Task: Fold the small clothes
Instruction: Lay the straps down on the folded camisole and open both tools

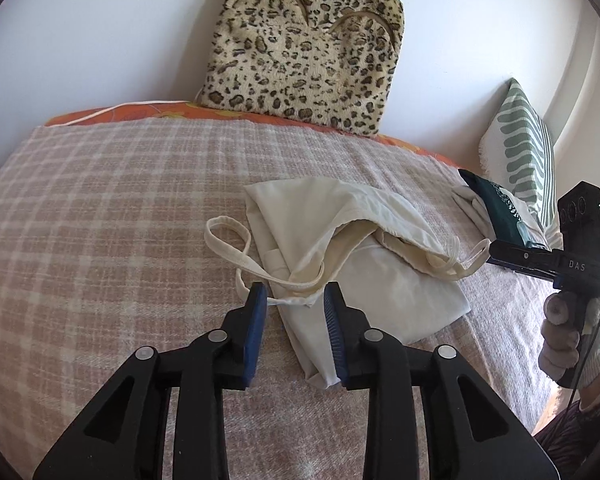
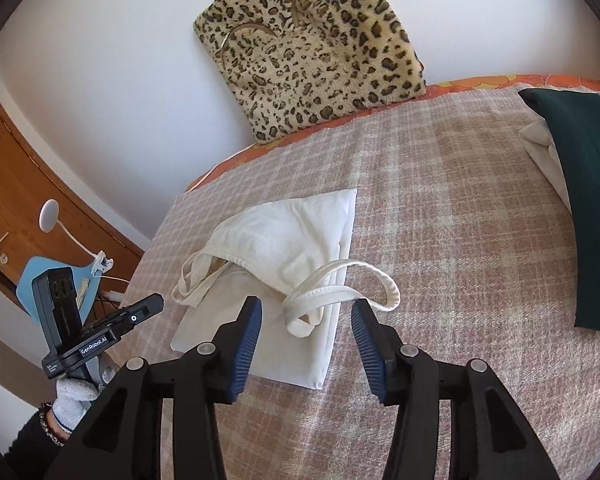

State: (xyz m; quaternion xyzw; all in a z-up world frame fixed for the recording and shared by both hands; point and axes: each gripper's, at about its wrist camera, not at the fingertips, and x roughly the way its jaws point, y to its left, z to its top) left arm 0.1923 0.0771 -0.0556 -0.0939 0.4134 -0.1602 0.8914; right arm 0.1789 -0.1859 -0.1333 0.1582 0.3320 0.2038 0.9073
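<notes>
A cream cloth tote bag [image 1: 352,248] lies partly folded on the pink plaid blanket [image 1: 120,208], its top layer flipped over and its long straps [image 1: 236,252] loose. It also shows in the right wrist view [image 2: 284,248], with a strap loop [image 2: 364,280] trailing right. My left gripper [image 1: 295,300] is open and empty, just in front of the bag's near corner. My right gripper [image 2: 306,314] is open and empty, hovering above the bag's near edge. The right gripper appears from the side in the left view [image 1: 516,258]. The left gripper shows in the right view [image 2: 136,316].
A leopard-print cushion [image 1: 300,48] leans on the white wall behind the bed. A dark green garment [image 2: 588,208] on white cloth lies at the right. A green striped pillow [image 1: 520,148] stands behind it. A wooden door [image 2: 28,200] and blue chair [image 2: 60,280] are off the bed's left.
</notes>
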